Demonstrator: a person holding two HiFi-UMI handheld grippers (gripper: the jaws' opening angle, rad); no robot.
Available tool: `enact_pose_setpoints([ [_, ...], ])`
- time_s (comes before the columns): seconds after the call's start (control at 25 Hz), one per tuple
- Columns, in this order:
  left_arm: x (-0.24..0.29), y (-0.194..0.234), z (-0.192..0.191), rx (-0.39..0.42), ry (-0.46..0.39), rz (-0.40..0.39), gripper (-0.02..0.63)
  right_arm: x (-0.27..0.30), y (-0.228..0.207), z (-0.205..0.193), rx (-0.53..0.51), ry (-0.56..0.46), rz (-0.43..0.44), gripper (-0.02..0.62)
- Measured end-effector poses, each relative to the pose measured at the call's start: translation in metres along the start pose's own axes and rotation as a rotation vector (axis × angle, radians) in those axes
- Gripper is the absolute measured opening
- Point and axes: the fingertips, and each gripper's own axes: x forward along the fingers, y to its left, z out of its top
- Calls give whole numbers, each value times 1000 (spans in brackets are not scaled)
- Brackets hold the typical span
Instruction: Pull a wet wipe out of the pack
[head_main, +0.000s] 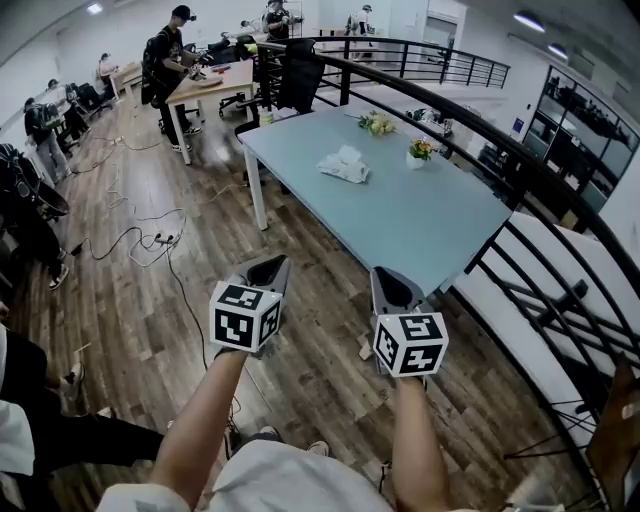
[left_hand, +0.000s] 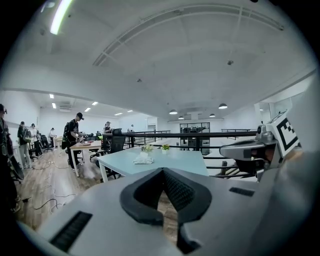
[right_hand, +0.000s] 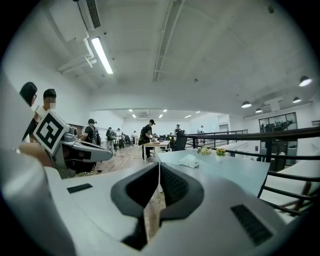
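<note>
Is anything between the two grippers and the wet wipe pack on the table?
Nothing visible does. The wet wipe pack lies on the table, bare in front of it; the flowers stand beyond it. The left gripper and right gripper hang over the floor, short of it.

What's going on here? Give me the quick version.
A person stands on the wood floor, short of the pale blue table, holding the left tongs and right tongs out in front. Both are shut with nothing in them. The wet wipe pack lies untouched near the table's middle, with small flower pots beyond it. No wipe has been pulled yet.
</note>
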Motion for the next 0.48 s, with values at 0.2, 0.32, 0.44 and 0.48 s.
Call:
enact_pose_setpoints([
  [0.2,10,2,1,0,3,12,-6,7,-6,0,2,-3,18,5],
  [0.32,17,4,2,15,7,16,-6,15,-8,0,5,-1,28,6],
  [0.44,26,8,4,24,4,20,-6,25,-10,-1,6,2,38,14],
  [0.48,30,10,4,27,5,20,-6,30,-11,-2,7,4,41,26],
])
